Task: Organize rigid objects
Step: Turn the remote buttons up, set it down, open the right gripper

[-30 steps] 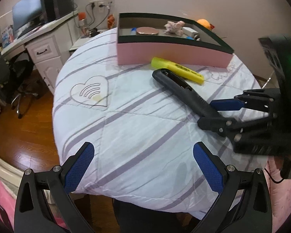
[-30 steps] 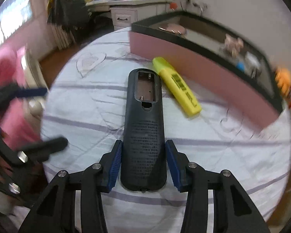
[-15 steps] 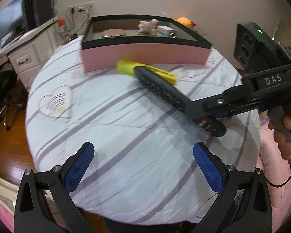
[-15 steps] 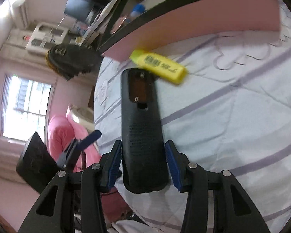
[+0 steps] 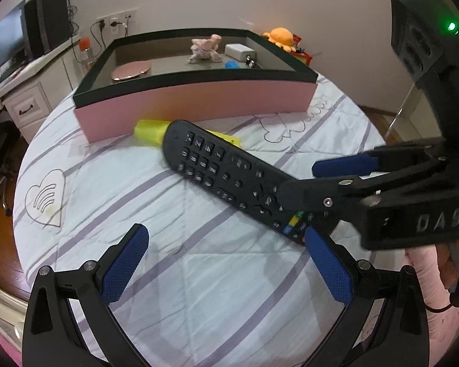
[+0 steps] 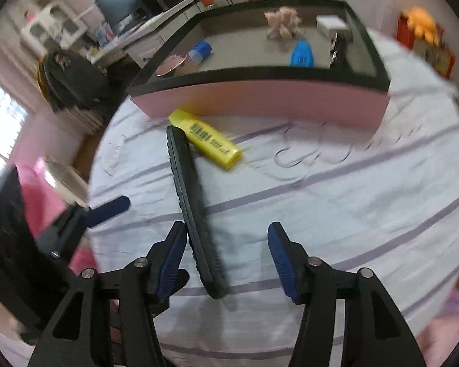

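A black remote control [image 5: 229, 177] lies tilted on its edge on the striped cloth, buttons facing my left camera; in the right wrist view the remote [image 6: 195, 214] stands on its long side. My right gripper [image 6: 226, 257] is open; the remote leans against its left pad, the right pad is apart from it. The right gripper also shows in the left wrist view [image 5: 327, 189]. A yellow highlighter [image 6: 208, 143] lies behind the remote, by the pink tray [image 5: 199, 104]. My left gripper [image 5: 226, 266] is open and empty, in front of the remote.
The pink tray with black rim [image 6: 260, 98] holds a pink round lid [image 5: 131, 72], a pink toy [image 5: 205, 50], a white box [image 5: 240, 50] and blue items [image 6: 303, 53]. A desk with monitor [image 5: 6, 49] stands left. The round table's edge [image 5: 30, 244] is near.
My right gripper has opened and let go of the remote, which has rolled from back-up onto its side. The left camera has moved closer to the tray.
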